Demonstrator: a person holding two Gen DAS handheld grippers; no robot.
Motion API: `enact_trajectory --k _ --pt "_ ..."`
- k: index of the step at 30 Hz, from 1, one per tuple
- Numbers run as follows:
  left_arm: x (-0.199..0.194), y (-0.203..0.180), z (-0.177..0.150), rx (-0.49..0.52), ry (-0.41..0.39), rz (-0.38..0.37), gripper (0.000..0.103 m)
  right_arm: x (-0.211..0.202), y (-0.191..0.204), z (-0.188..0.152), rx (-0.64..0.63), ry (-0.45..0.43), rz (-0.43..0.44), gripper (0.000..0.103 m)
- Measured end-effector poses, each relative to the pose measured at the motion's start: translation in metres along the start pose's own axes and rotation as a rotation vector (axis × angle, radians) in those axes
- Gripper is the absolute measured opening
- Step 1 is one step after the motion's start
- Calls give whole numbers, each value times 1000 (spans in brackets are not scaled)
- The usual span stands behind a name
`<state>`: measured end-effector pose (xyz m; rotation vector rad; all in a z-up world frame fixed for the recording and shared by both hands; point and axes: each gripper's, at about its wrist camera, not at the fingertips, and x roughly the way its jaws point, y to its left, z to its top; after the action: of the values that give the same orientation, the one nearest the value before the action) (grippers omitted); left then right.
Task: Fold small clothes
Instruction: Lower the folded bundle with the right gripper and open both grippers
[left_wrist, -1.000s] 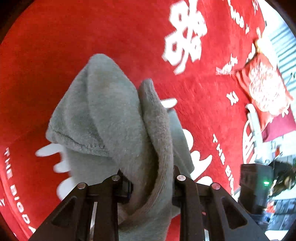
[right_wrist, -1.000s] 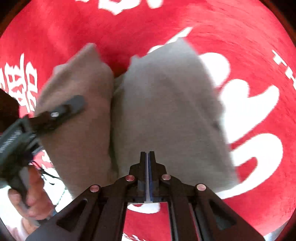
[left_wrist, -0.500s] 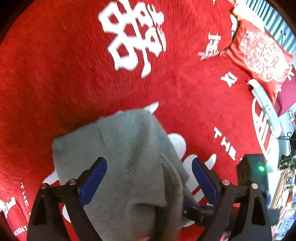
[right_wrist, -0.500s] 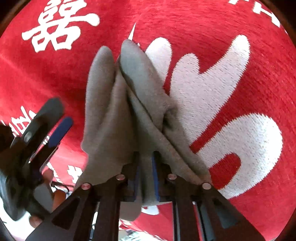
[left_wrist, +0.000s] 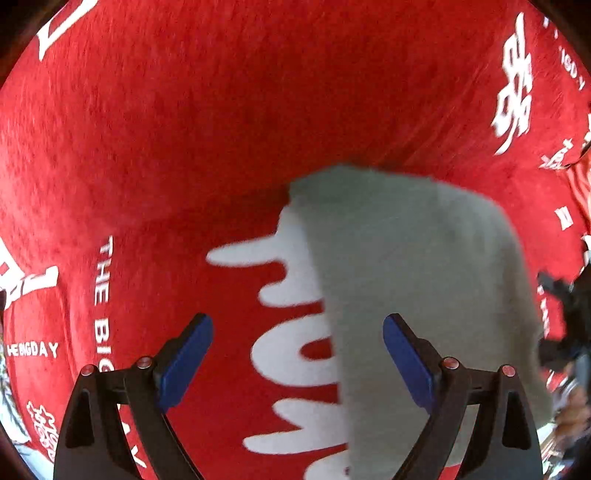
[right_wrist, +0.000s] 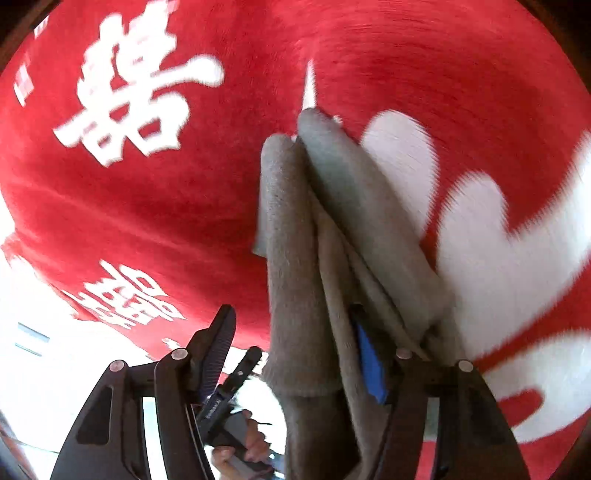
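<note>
I held the left gripper (left_wrist: 297, 360) pointing steeply down over the red plush cloth with white lettering (left_wrist: 207, 122), its blue-padded jaws standing wide apart with nothing pressed between them. The folded grey fleece garment (left_wrist: 424, 280) lay on the red cloth ahead and to the right of that gripper, its left edge running down between the fingers and the right pad in front of it, though I could not tell whether that pad touched it. To the left of the left finger, white print read "THE BIG" and, further left, "THE BIG DAY". My right gripper (right_wrist: 295, 354) had just been opening; the garment's grey folds (right_wrist: 295, 258) hung between its parted jaws, draped against the right blue pad and clear of the left one. Large white Chinese characters (right_wrist: 136, 99) showed ahead and left of it.
</note>
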<state>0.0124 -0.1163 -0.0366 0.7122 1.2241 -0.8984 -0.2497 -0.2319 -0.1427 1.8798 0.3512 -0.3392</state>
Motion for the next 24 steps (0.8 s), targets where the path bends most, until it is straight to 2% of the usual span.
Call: enact_trajectory --k 2,3,4,5,6,8,10,13,15,16,19,21,24 --pt "9 -3 -7 -4 20 6 94 14 23 6 -114 52 -165 64" --pt "14 -3 -12 -13 33 -8 94 19 30 5 -179 77 -246 43" --pt "17 -4 -15 -20 43 -16 94 28 44 3 -270 105 -353 15" --pt "20 -5 -19 -30 57 -22 94 35 56 -1 -362 124 -466 14" --pt "22 -8 -22 -37 61 -30 94 40 70 -4 -432 122 -531 14" --pt "19 -13 -26 -39 54 -45 94 38 95 -17 -575 91 -576 14" --pt "14 -20 -27 -20 33 -58 94 26 105 -22 -619 48 -550 13" --pt "20 -25 -31 -7 56 -70 94 13 87 -7 -522 18 -538 14" --pt "27 -27 -32 -11 65 -82 94 16 63 5 -442 37 -552 14" --pt "30 -27 -35 -14 70 -91 94 16 52 9 -419 40 -562 19" --pt "29 -23 -37 -19 75 -91 94 0 34 12 -321 14 -488 22" --pt "27 -16 -36 -31 95 -102 94 -11 35 6 -305 2 -514 22" --pt "24 -3 -34 -74 139 -143 94 -25 51 -8 -373 -10 -620 34"
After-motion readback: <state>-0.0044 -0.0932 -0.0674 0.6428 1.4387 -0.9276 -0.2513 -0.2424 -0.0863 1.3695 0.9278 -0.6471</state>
